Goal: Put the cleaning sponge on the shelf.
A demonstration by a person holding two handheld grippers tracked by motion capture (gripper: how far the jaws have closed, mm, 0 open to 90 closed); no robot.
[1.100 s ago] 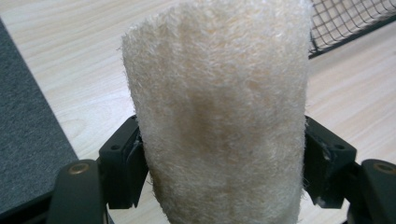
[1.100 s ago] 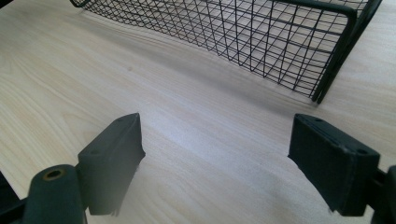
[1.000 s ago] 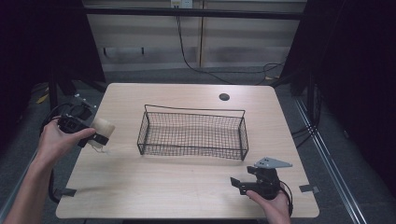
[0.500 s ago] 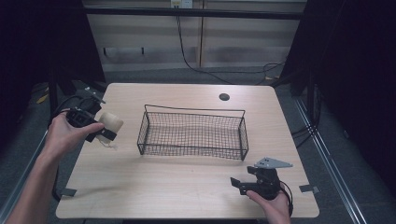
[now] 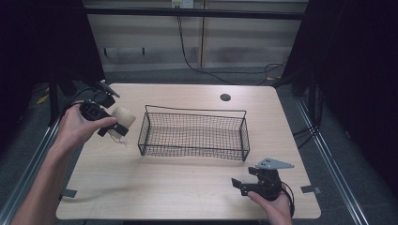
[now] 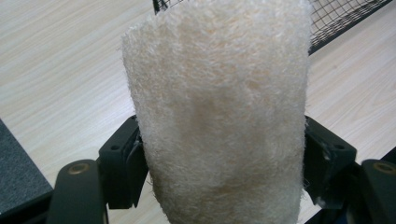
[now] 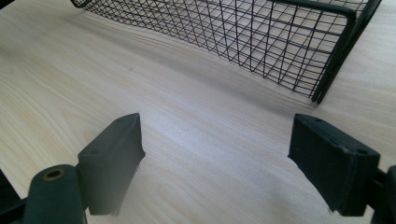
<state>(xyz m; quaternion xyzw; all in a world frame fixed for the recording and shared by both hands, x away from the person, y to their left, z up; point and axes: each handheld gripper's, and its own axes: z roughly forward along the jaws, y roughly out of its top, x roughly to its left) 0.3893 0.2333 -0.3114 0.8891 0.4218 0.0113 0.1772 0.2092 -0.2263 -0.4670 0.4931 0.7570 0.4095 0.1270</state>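
A cream, fuzzy pad (image 5: 124, 117) hangs in the air just left of the black wire basket (image 5: 192, 135), which stands in the middle of the wooden table (image 5: 155, 187). My left gripper (image 5: 119, 123) is shut on it. In the left gripper view the fuzzy pad (image 6: 219, 112) stands upright between the two black jaws of my left gripper (image 6: 219, 156), with a corner of the basket (image 6: 348, 18) behind it. My right gripper (image 5: 240, 184) rests low near the table's front right. There my right gripper (image 7: 219, 154) is open, nothing between its jaws, facing the basket (image 7: 252, 37).
A round black cable hole (image 5: 225, 97) sits in the table's far side. Grey tape marks lie at the front left (image 5: 68, 192) and front right (image 5: 309, 189) corners. Cables (image 5: 211, 70) run over the floor behind the table.
My left gripper has carried the fuzzy pad to the right and away from the person, closer to the basket's left end. The right gripper has stayed put.
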